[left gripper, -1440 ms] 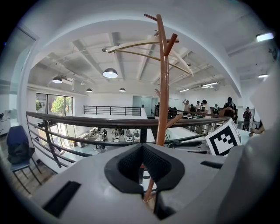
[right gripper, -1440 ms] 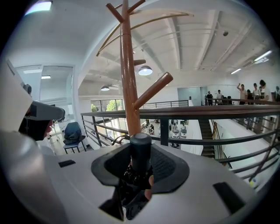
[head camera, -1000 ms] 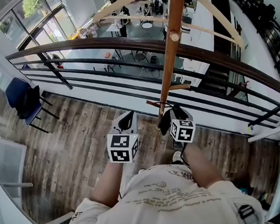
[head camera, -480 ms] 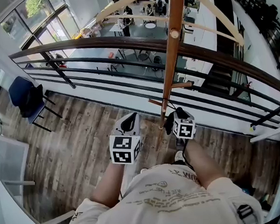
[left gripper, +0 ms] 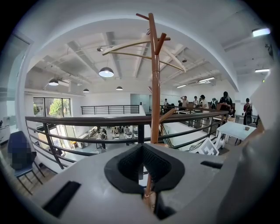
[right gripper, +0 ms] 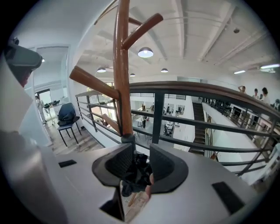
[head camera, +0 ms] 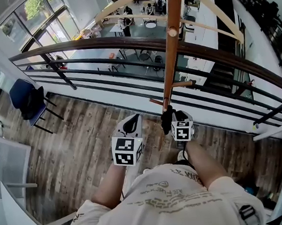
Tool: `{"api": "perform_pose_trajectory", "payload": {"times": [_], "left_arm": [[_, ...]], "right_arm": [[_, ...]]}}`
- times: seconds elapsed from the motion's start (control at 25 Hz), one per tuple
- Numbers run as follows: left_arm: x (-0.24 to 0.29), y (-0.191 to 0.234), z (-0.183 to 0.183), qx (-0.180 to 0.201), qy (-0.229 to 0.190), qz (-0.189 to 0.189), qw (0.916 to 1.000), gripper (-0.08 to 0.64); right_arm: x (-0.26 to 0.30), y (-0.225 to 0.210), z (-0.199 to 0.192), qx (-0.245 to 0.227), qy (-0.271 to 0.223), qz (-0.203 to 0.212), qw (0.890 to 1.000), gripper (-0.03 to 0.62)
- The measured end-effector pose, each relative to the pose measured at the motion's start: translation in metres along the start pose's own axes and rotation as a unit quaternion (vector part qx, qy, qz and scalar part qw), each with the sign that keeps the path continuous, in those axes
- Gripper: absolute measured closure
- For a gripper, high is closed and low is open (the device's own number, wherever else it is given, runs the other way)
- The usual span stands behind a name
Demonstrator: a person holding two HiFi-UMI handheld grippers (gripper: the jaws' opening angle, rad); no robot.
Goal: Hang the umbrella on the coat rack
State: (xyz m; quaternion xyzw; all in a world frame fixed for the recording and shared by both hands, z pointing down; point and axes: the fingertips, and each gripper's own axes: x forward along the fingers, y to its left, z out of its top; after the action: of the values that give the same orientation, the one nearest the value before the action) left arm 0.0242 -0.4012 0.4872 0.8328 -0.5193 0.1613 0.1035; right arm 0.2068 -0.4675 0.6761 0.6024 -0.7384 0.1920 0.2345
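Right tongs (right gripper: 141, 162): the jaws are noted to be closing, with the umbrella (right gripper: 133, 177), a small black folded bundle, lodged between the pads. The pads are judged to bear on it. The closing is read as a grip being firmed up, so that the load is secured before it is carried to a peg. No hanging is recorded yet.

Location of the umbrella: it is held low, just beside the pole of the coat rack (head camera: 173, 44), below the short lower peg (head camera: 181, 85) and on the person's side of the railing (head camera: 101, 43). Whether the pole is touched cannot be established. No loop or strap is seen over any peg.

Left tongs (left gripper: 141, 164): the pads are brought together to a thin slit and nothing is clamped. They are held idle to the left of the pole.

Compared with the head view of a second ago, the right tongs and the umbrella are found a little lower beside the pole. The left tongs are found in much the same place. The task is assessed as at an early stage, with the raise to a peg outstanding.
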Motion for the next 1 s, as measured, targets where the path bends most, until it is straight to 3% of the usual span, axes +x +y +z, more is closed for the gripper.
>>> {"api": "perform_pose_trajectory", "payload": {"times": [0.12, 0.32, 0.48, 0.76, 1.0], "left_arm": [[0.002, -0.001, -0.002, -0.001, 0.001, 0.000, 1.0000, 0.555], [0.006, -0.006, 0.000, -0.002, -0.001, -0.008, 1.0000, 0.555], [0.010, -0.008, 0.003, -0.007, -0.008, -0.014, 0.9999, 0.555], [0.022, -0.019, 0.017, -0.010, -0.024, -0.032, 0.9991, 0.555], [0.027, -0.033, 0.028, -0.009, -0.044, -0.045, 0.9980, 0.555]], "right_arm": [[-0.004, -0.007, 0.005, -0.007, -0.013, -0.012, 1.000, 0.505], [-0.029, -0.009, 0.023, 0.031, -0.050, 0.007, 0.998, 0.588], [-0.057, -0.007, 0.056, 0.061, -0.097, 0.022, 0.993, 0.591], [-0.104, -0.005, 0.118, 0.026, -0.161, 0.007, 0.987, 0.591], [-0.160, -0.006, 0.160, 0.026, -0.243, -0.001, 0.970, 0.591]]}}
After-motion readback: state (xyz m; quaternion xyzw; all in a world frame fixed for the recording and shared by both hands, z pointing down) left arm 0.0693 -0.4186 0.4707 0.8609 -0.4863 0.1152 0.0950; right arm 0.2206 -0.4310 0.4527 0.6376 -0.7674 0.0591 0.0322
